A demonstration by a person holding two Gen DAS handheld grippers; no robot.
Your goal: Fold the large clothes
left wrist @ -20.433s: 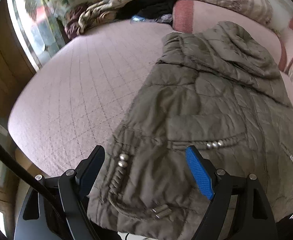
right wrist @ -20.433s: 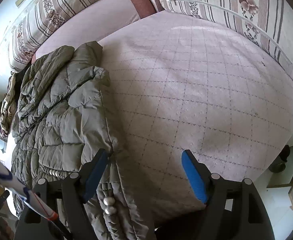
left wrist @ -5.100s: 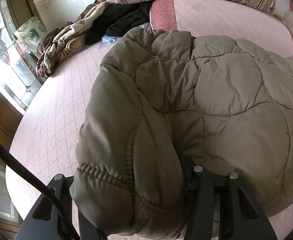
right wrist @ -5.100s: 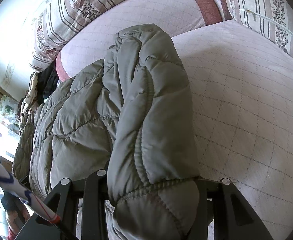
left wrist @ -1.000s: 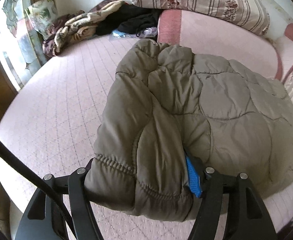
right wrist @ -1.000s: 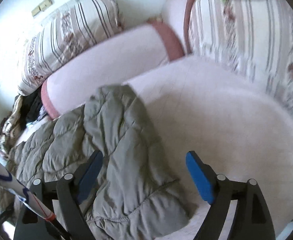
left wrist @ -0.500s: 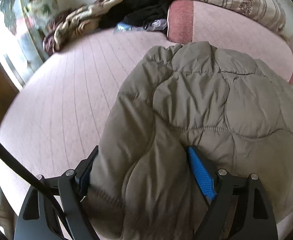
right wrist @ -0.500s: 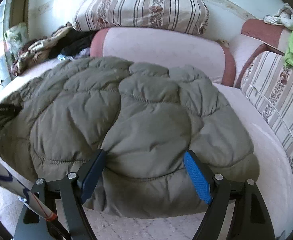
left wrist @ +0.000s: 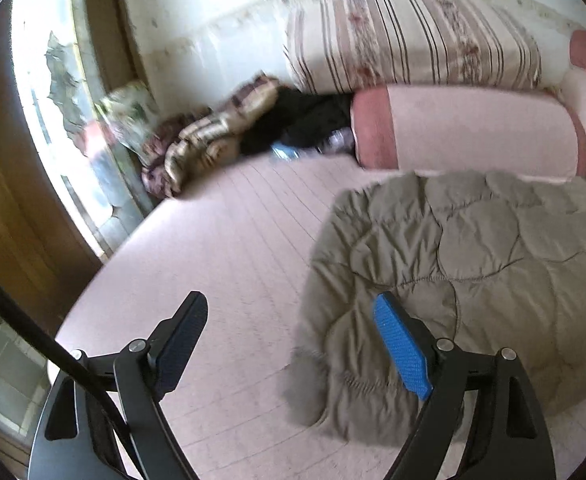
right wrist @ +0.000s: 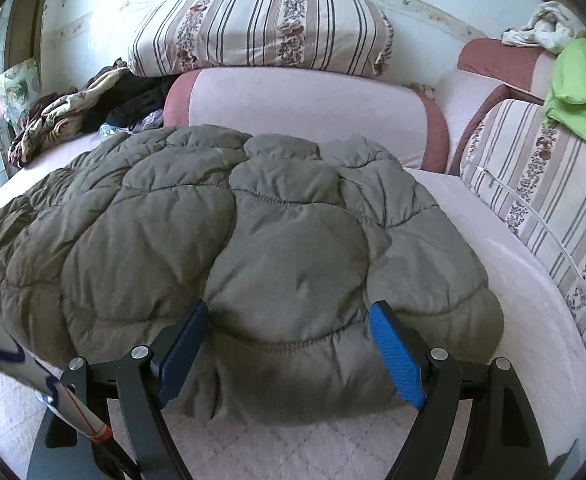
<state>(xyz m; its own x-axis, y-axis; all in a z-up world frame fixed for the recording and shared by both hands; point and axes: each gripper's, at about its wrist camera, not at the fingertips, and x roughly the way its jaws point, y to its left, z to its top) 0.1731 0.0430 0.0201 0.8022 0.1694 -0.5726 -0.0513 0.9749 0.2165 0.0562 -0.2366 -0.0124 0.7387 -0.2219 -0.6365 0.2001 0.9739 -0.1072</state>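
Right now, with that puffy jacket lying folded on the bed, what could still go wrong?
The olive jacket is thick and springy, so the fold may puff back open now that neither set of fingers presses it. Its near edge bulges between the right gripper fingers, so pulling away could snag and drag it. The left gripper hangs open beside the jacket's corner and might catch it too.

Folded jacket [right wrist: 229, 256] on the bed [right wrist: 505, 280], bolster [right wrist: 305, 120] behind it, striped pillow [right wrist: 261, 32] atop the bolster

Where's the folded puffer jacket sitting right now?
The olive quilted jacket lies folded on the pink bed cover, just in front of the pink bolster. In the left wrist view it fills the right side.
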